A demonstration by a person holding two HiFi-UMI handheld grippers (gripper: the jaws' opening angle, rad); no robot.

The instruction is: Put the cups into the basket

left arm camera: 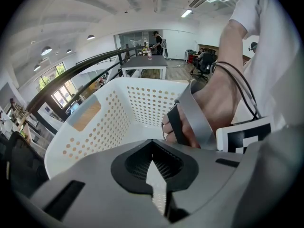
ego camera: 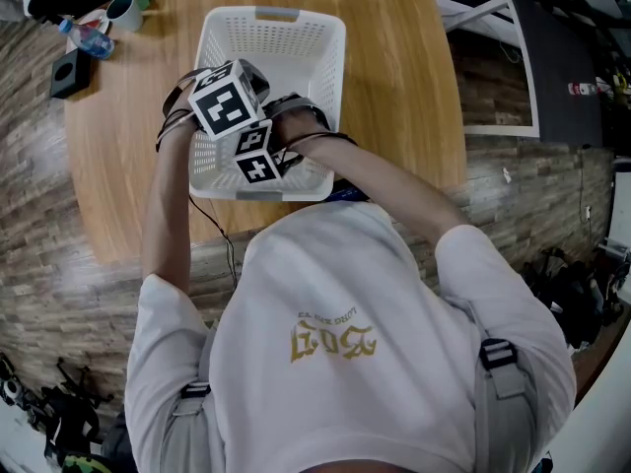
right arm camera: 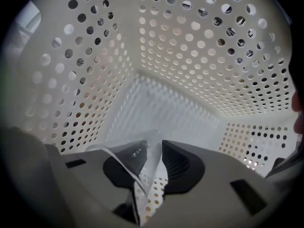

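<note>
**Wooden table** [ego camera: 394, 67]: round, and carries everything below. It lies under both pairs of jaws.

**Basket** [ego camera: 330, 37]: white, rectangular, with perforated walls and a slot handle at each short end. It stands on the table directly beneath both grippers. In the left gripper view its open top and far wall [left arm camera: 95, 127] lie ahead of and below the jaws. In the right gripper view its walls [right arm camera: 190, 56] enclose the jaws on every side and its pale floor lies straight ahead of them, so these jaws are down inside the container.

**Right hand** [left arm camera: 199, 113]: strapped to its gripper, it reaches into the basket just beyond and to the right of the left jaws.

**Left gripper** [left arm camera: 153, 163]: held above the basket's near end. Its dark pads meet at the tips, leaving only a thin pale slit behind them, and no object can be made out between them.

**Right gripper** [right arm camera: 152, 160]: its jaws are clamped on the cup.

**Cup** [right arm camera: 147, 175]: clear thin plastic, squeezed flat and creased between the right jaws. Its rim flares out to their left, and it is held above the basket floor.

**Mug** [ego camera: 125, 11], **bottle** [ego camera: 89, 37] and **black box** [ego camera: 71, 72]: grouped at the table edge beyond the basket's far left corner, well apart from both pairs of jaws.
</note>
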